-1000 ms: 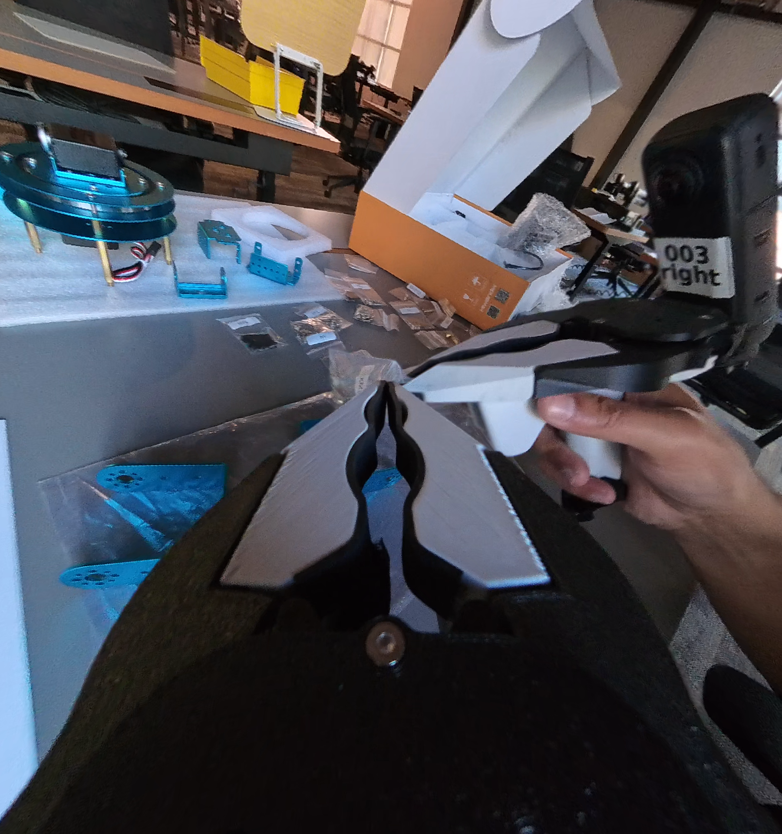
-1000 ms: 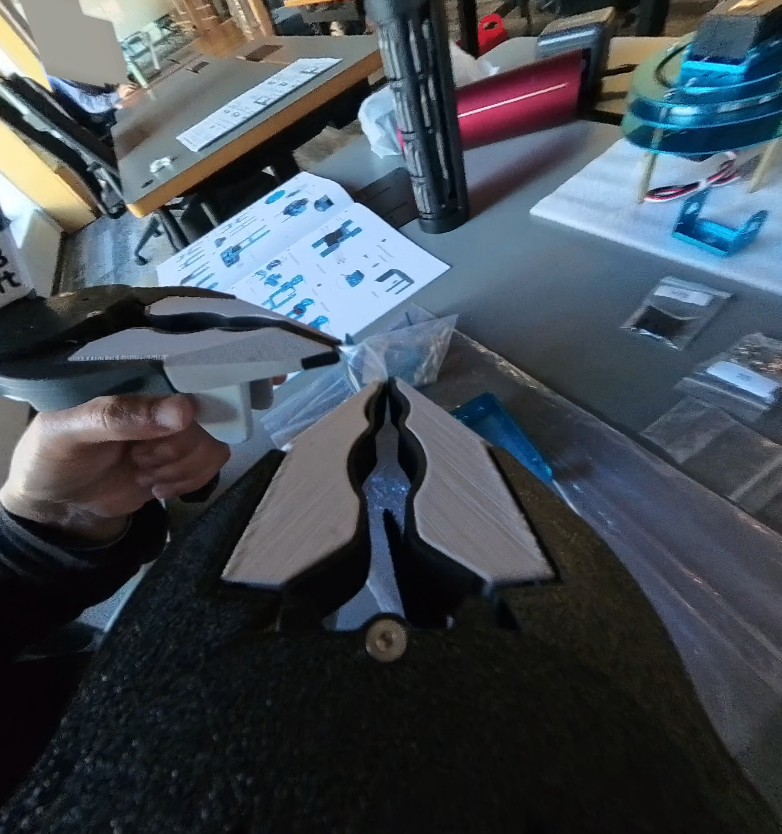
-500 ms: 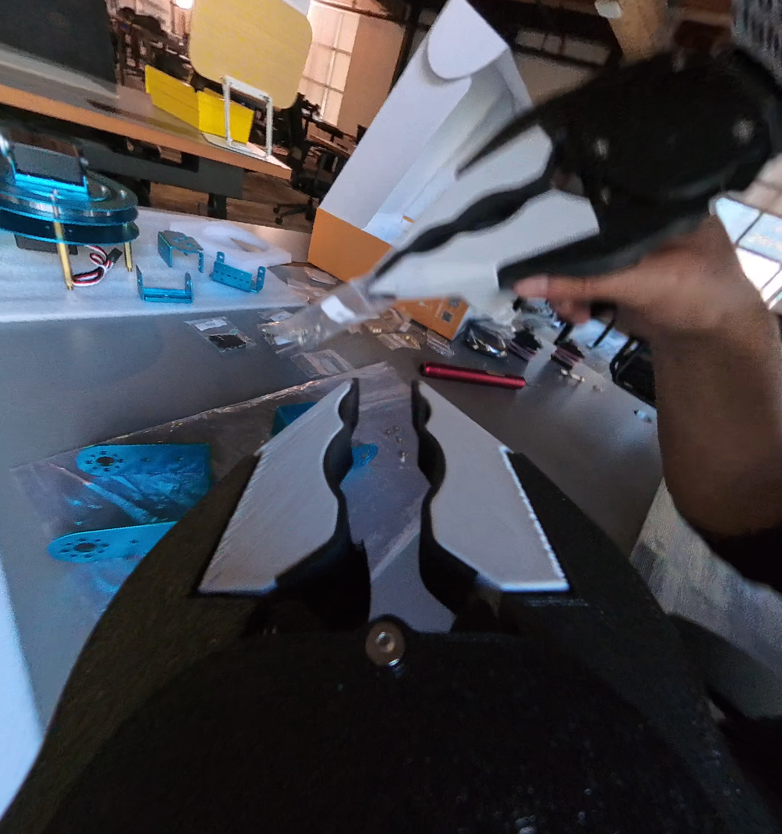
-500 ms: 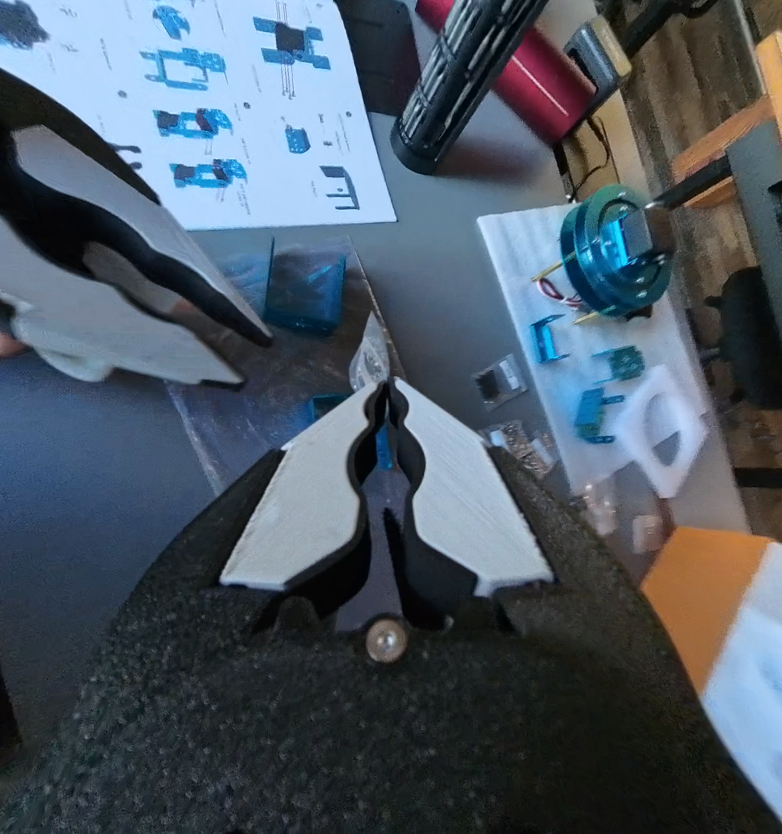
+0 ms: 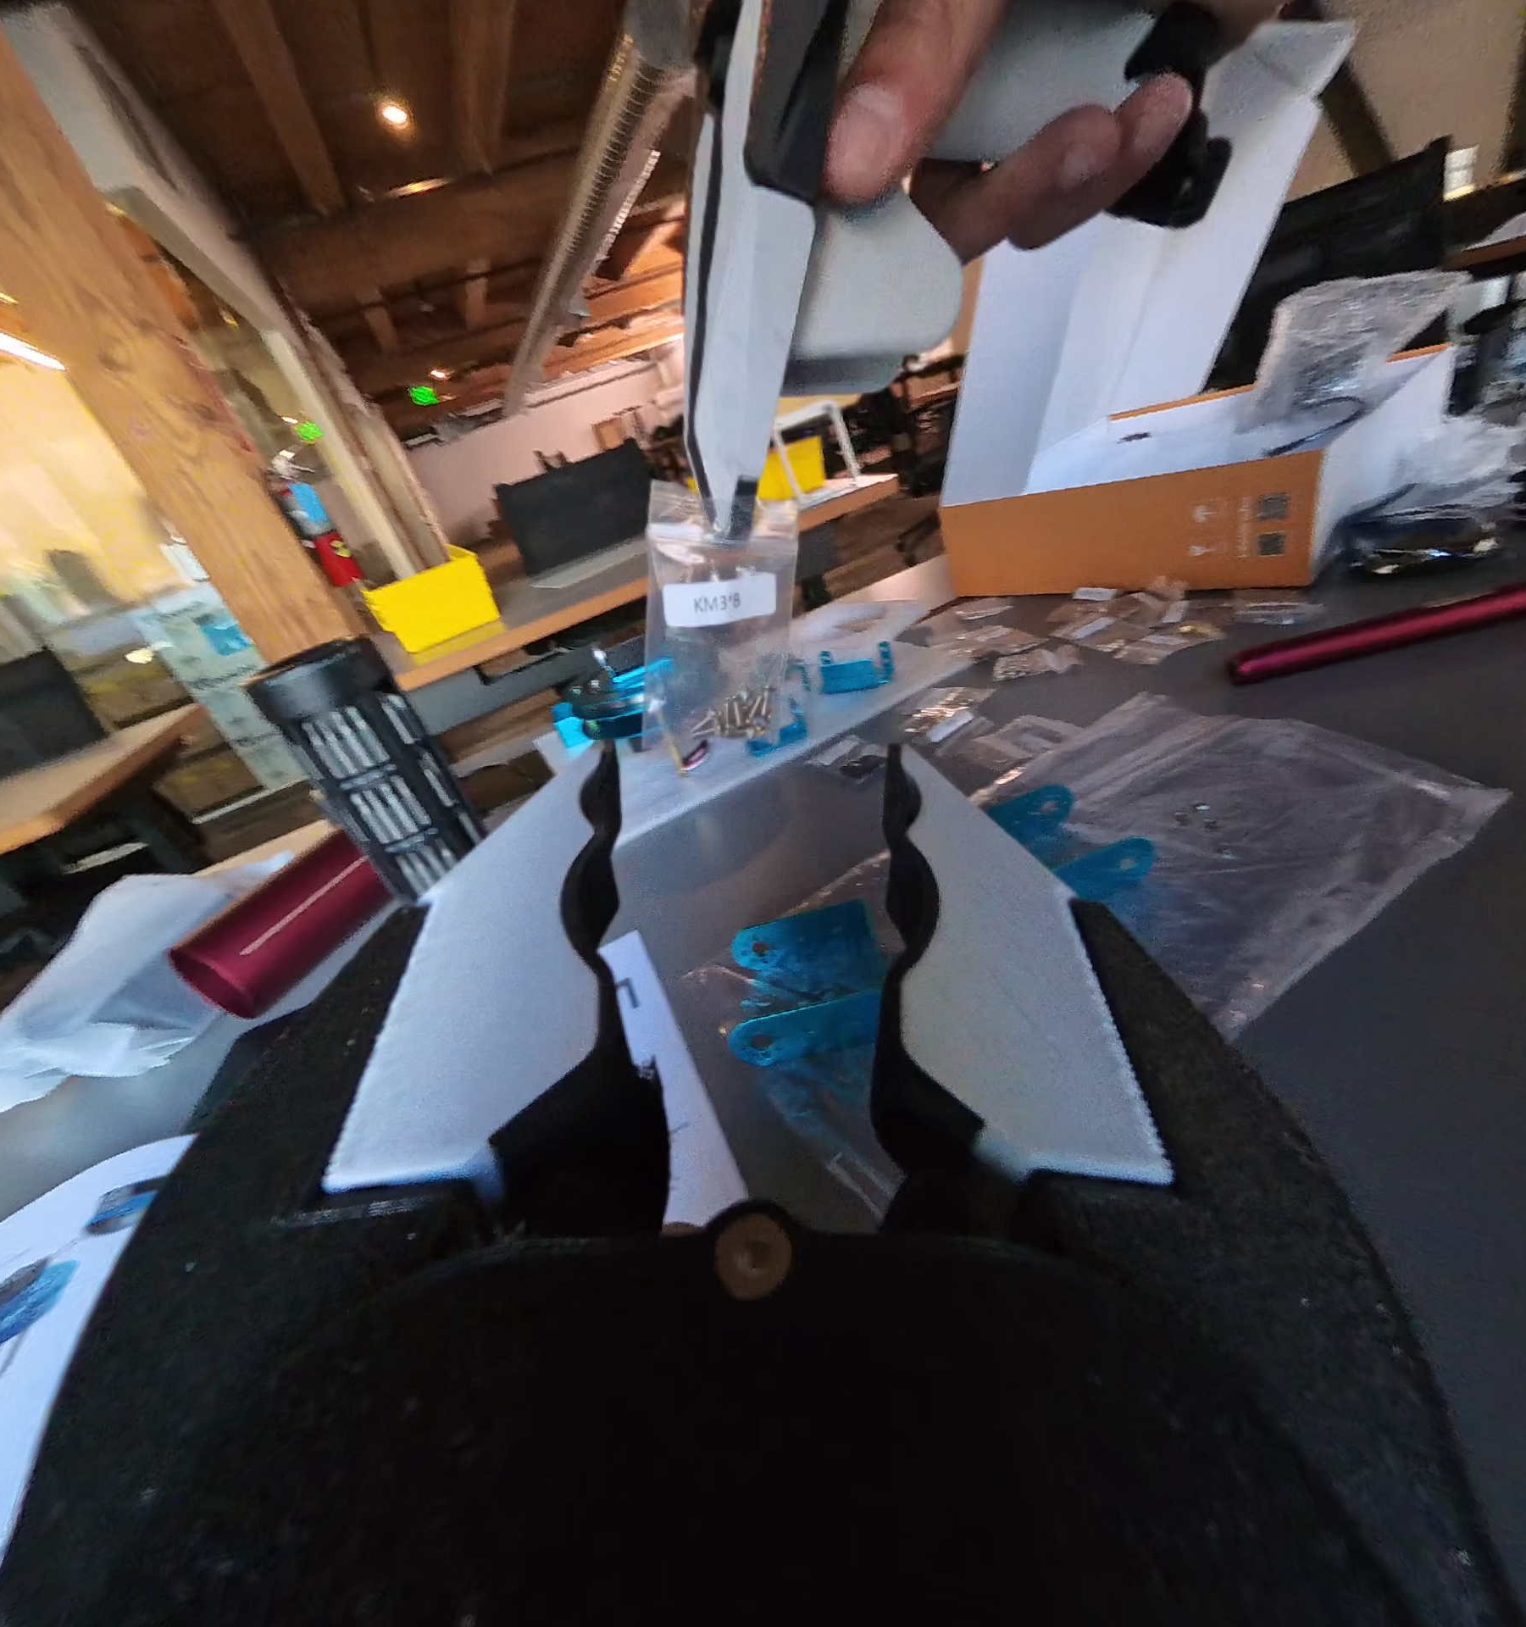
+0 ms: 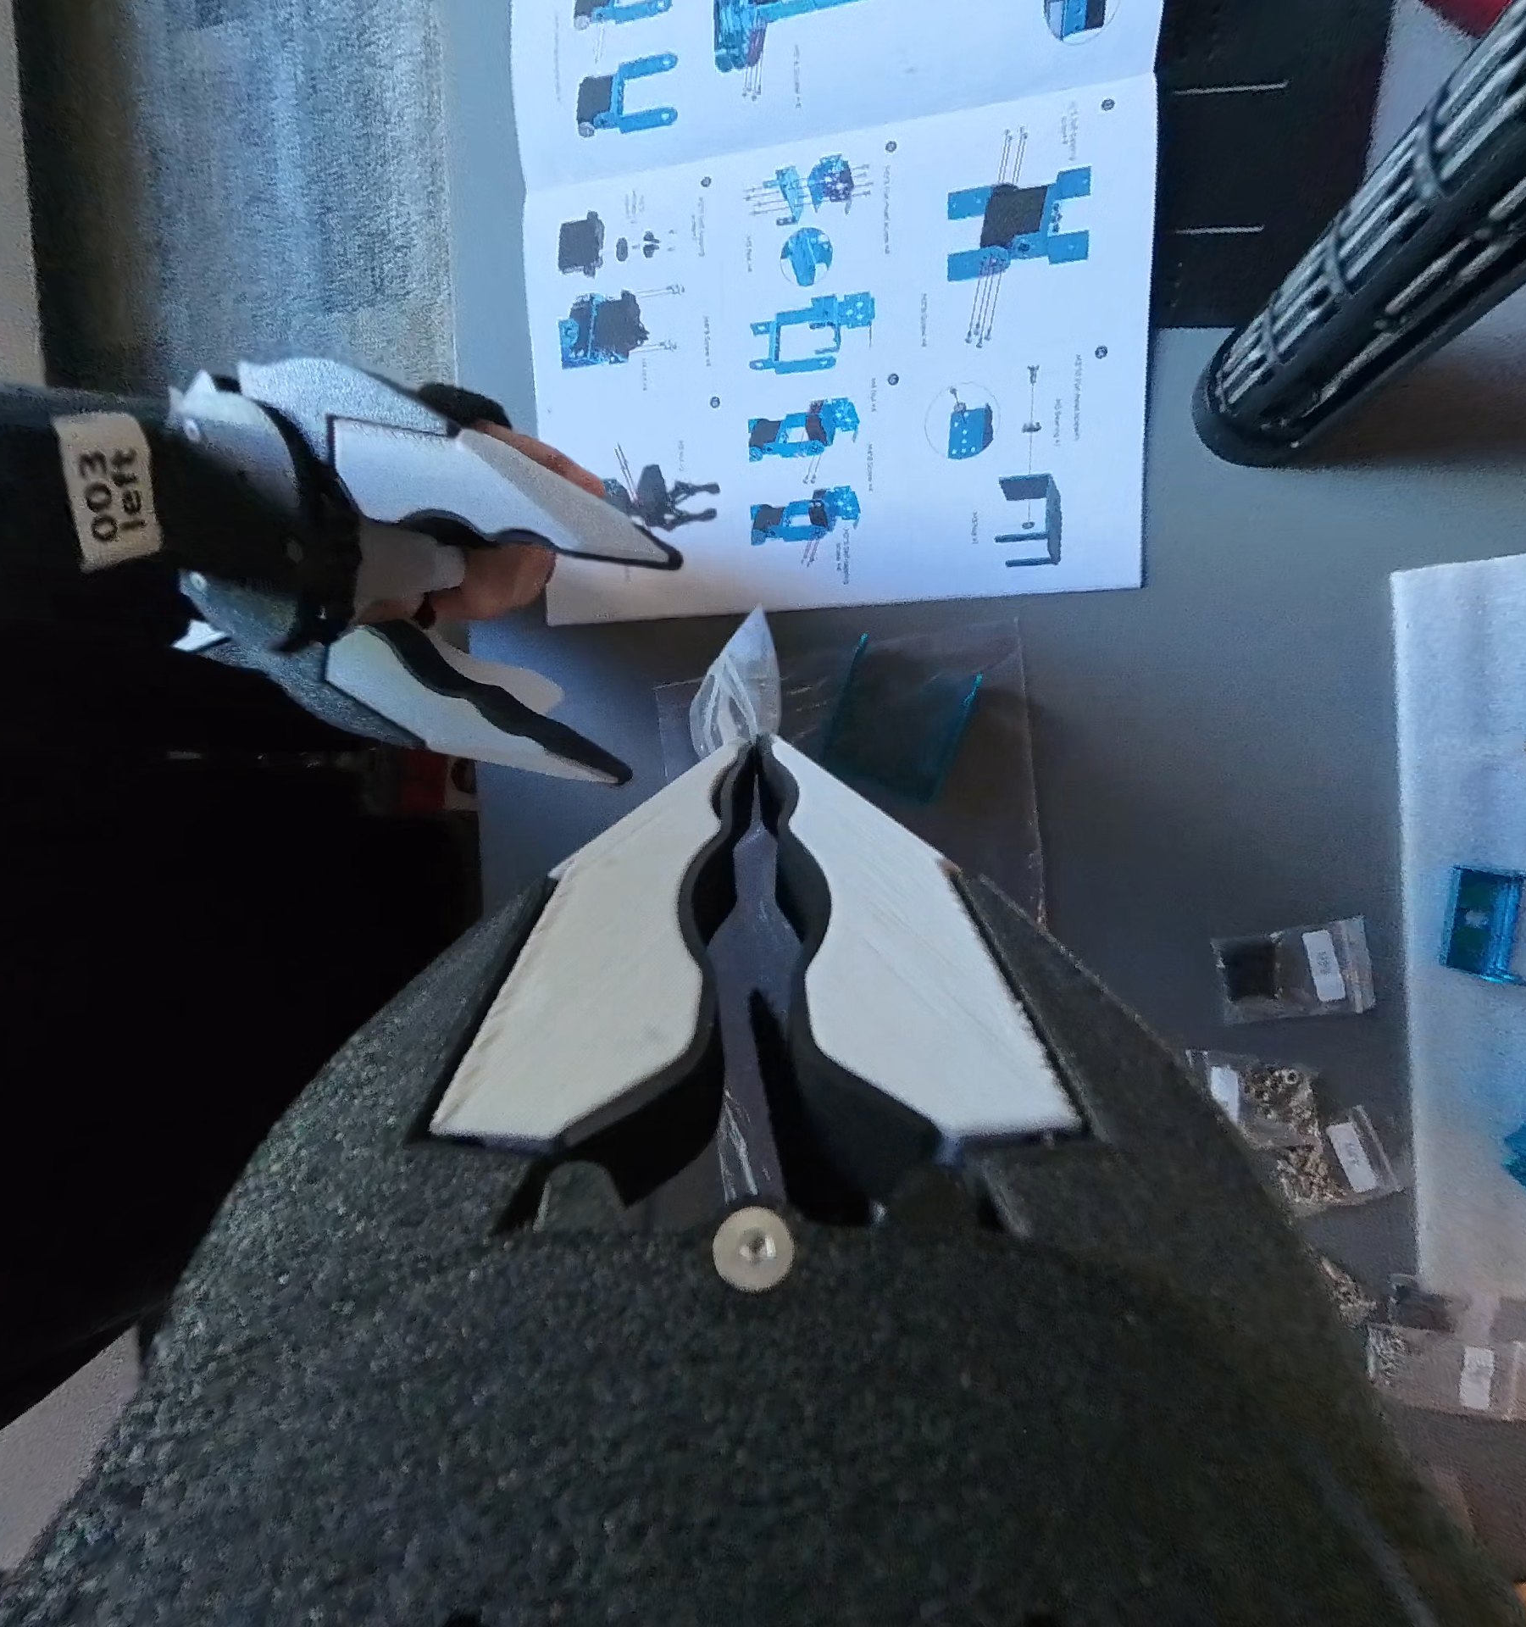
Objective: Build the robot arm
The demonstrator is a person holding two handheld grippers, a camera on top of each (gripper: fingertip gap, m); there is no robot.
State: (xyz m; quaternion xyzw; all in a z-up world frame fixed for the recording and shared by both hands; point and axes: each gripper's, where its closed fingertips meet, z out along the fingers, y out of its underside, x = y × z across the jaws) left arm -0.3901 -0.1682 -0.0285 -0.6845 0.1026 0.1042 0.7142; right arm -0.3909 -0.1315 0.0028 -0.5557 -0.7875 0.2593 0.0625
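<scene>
Right gripper is clamped on the top edge of a little clear baggie, which hangs in mid-air over the grey table. Small screws sit bunched at the bottom. Left gripper is spread wide just below it, holding nothing. Blue brackets inside a big plastic bag are partly hidden behind its fingers. The far background is too blurry to read.
</scene>
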